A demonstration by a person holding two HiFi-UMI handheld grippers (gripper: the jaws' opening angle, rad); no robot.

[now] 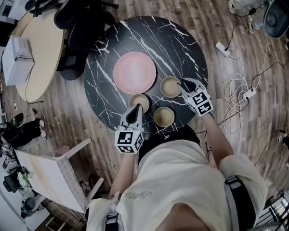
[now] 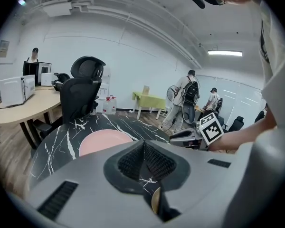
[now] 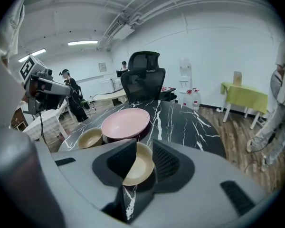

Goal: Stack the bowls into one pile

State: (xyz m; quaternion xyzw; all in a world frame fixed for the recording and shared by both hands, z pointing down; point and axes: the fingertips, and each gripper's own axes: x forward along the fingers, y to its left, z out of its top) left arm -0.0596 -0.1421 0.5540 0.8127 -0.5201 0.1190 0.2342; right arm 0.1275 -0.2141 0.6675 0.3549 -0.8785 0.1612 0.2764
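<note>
Right claw (image 3: 140, 148) – ribbed jaws apart at round tan bowl (image 3: 139, 169); left claw (image 2: 144, 148) closed.

I see a round black table (image 1: 183, 47) with white lines on it, and four things sit right on it. One tan bowl (image 1: 169, 87) has its edge between the jaws of my right gripper (image 1: 185, 83). A second tan bowl (image 1: 139, 101) sits right by the jaw tips of my left gripper (image 1: 137, 109), and a third tan bowl (image 1: 164, 116) lies between the two grippers, closer to me than both sets of jaws. The big pink plate (image 1: 134, 72) lies out past both sets of jaws, just beyond the two bowls they reach.
</note>
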